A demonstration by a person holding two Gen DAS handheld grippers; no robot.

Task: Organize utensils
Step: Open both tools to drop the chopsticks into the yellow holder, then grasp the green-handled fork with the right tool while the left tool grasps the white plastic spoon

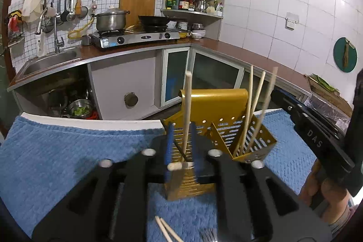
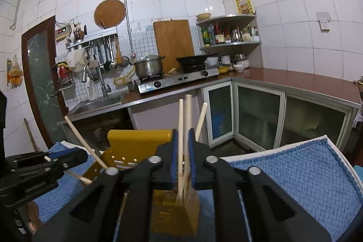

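Found the left fingers (image 1: 169,144) released: pads parted, one chopstick (image 1: 187,101) standing between them with a gap on either side, its foot down in the left compartment of the holder (image 1: 213,101). Found the right fingers (image 2: 174,146) likewise released around two chopsticks (image 2: 180,128) seated in the right compartment, with a third leaning just behind. Could not rule out light contact between one stick and a pad there.

Judged the placing step all but done, with withdrawal outstanding. Assessed the hazards as follows.

1. Snagging. Saw both sets of pads close alongside the sticks. Judged that a skewed or hurried retreat would probably catch a stick and flick it out.
2. Tipping. Noted the holder resting on a soft towel (image 1: 68,151) rather than on the bare worktop (image 1: 90,121), and carrying tall, leaning sticks. Considered it likely to rock or topple under any sideways drag.
3. Collision. Observed both tools crowded against the same holder. Rated simultaneous withdrawal a risk to each other and to the holder's rim.
4. Strays. Recorded two loose chopsticks (image 1: 165,230) and what looked like fork tines (image 1: 208,235), blurred, on the towel beneath the left tool. Judged a low backward pull liable to sweep them off.
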